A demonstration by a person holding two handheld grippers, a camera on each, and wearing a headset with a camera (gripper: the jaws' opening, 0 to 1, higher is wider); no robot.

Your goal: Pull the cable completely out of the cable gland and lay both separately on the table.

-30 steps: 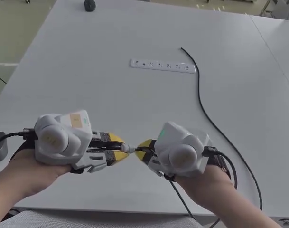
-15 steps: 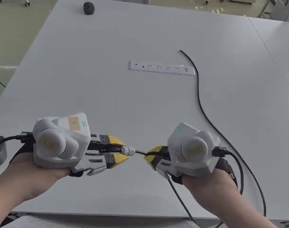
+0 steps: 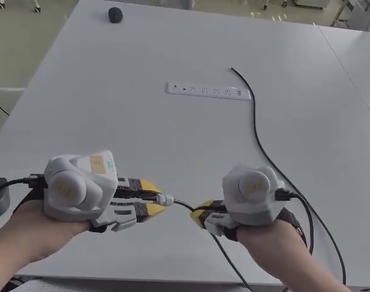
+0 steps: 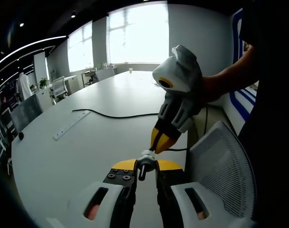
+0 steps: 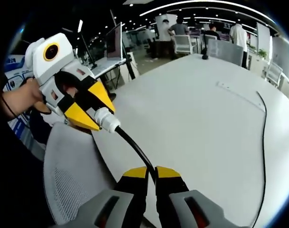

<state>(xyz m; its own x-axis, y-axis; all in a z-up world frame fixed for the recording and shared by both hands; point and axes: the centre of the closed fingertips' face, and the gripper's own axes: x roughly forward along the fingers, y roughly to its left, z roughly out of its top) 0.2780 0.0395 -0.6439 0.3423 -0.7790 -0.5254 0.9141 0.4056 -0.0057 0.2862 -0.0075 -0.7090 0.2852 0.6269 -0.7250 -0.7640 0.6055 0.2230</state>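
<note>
"Starting with the left gripper [image 3: 154, 204]: what is held?"

"The white cable gland [image 3: 165, 199] is clamped between its yellow-tipped jaws, which are closed on it. In the left gripper view the gland is seen end-on at the jaw tips."

"And the right gripper [image 3: 200, 214]?"

"Its jaws are pinched shut on the black cable [image 3: 183, 205], a little way out from the gland. In the right gripper view a short stretch of cable is seen running from the pinched tips up to the gland's mouth."

"Is the cable parted from the gland?"

"No. The cable is seen entering the gland, so the two are joined."

"Where are they held?"

"Both are held up over the near edge of the white table [image 3: 142, 134], not laid on it."

"What else is laid there?"

"A white power strip [image 3: 208, 90] is laid well beyond the grippers. A black cord [image 3: 257, 134] is run past its right end toward the near edge. A small dark object [image 3: 115, 14] is set at the far end."
</note>
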